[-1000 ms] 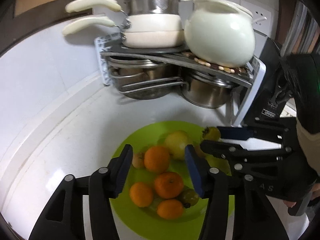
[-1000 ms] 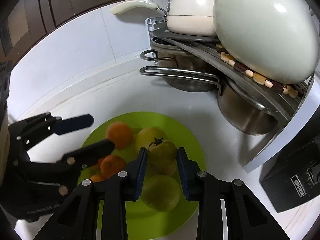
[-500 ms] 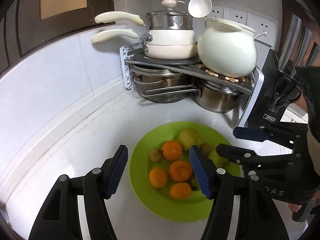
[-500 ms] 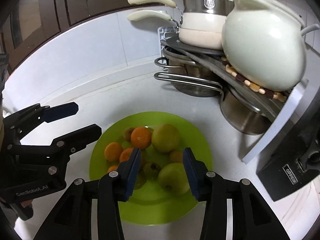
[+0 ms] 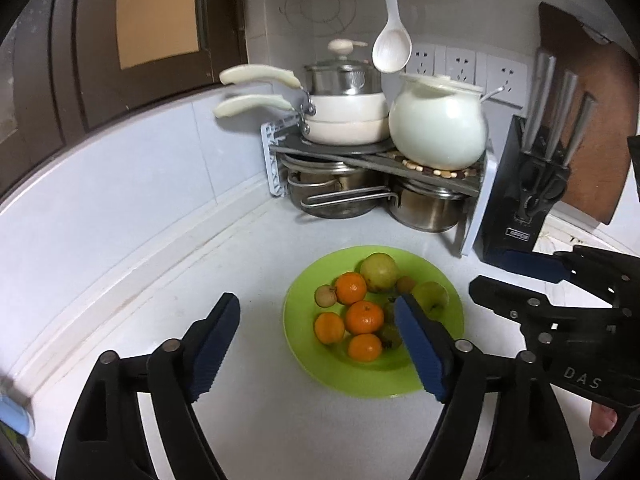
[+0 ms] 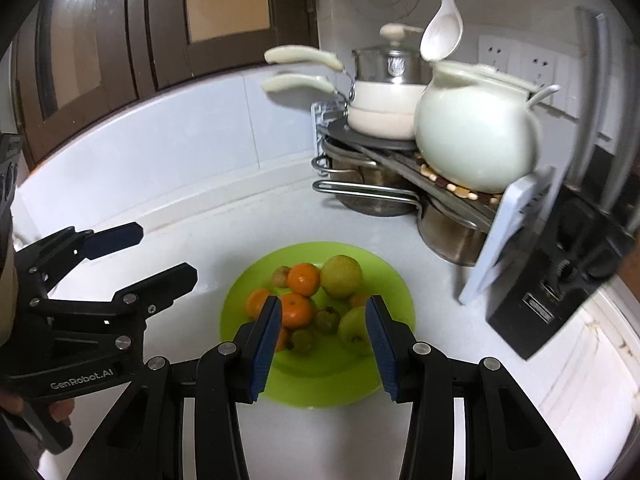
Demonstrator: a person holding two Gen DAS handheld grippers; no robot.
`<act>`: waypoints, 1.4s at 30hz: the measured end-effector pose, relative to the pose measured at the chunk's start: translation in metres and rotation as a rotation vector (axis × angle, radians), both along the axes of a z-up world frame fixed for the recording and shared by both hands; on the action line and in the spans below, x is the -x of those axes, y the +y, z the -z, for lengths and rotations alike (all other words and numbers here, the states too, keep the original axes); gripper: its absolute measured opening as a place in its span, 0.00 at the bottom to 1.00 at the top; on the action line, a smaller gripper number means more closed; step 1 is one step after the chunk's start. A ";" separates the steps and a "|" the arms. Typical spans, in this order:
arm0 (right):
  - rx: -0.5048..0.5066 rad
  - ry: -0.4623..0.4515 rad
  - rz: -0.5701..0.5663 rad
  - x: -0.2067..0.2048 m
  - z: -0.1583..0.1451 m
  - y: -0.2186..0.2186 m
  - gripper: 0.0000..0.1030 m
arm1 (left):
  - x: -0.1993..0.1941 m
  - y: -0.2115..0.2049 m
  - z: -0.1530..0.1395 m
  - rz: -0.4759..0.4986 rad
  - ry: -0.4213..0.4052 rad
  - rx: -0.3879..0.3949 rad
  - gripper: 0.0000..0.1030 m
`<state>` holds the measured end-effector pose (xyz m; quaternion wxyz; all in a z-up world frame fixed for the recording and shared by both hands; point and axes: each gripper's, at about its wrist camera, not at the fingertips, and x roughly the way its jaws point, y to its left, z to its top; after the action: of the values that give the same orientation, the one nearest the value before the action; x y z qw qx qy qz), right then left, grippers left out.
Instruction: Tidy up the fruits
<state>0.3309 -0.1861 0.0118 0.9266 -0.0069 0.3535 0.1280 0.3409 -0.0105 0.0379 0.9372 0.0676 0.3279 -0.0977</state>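
A lime-green plate (image 5: pixel 360 388) (image 6: pixel 320 396) sits on the white counter and holds several oranges (image 5: pixel 364 317) (image 6: pixel 303 278), a yellow-green fruit (image 5: pixel 378 272) (image 6: pixel 341 276), a green apple (image 5: pixel 430 296) (image 6: pixel 354 330) and small green persimmons (image 6: pixel 326 320). My left gripper (image 5: pixel 315 299) (image 6: pixel 164 252) hovers above the plate's left side, jaws opening, nothing between them. My right gripper (image 6: pixel 324 304) (image 5: pixel 490 270) hangs over the plate's near side, open, its pads clear of the fruit below.
A corner rack (image 5: pixel 276 160) behind the plate carries steel pots, white pans and a round white pot (image 5: pixel 438 124). A black knife block (image 5: pixel 520 200) stands right of the rack. A white spoon (image 5: pixel 392 48) hangs above. A hand (image 6: pixel 60 412) shows at lower left.
The right gripper let go of a green persimmon, which now lies on the plate. Both grippers drew back and rose from the plate. The left jaws spread wider.
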 end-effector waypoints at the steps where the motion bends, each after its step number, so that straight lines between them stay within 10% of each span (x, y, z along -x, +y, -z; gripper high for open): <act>1: -0.001 -0.008 0.013 0.009 -0.003 0.001 0.43 | 0.006 0.002 -0.002 0.009 -0.006 0.004 0.81; 42: -0.016 -0.134 0.062 0.250 -0.044 -0.034 0.75 | 0.256 -0.023 -0.042 -0.084 -0.127 0.052 1.00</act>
<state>0.0810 -0.2206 0.0559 0.9518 0.0028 0.2896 0.1011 0.0846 -0.0334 0.0803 0.9608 0.0355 0.2677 -0.0621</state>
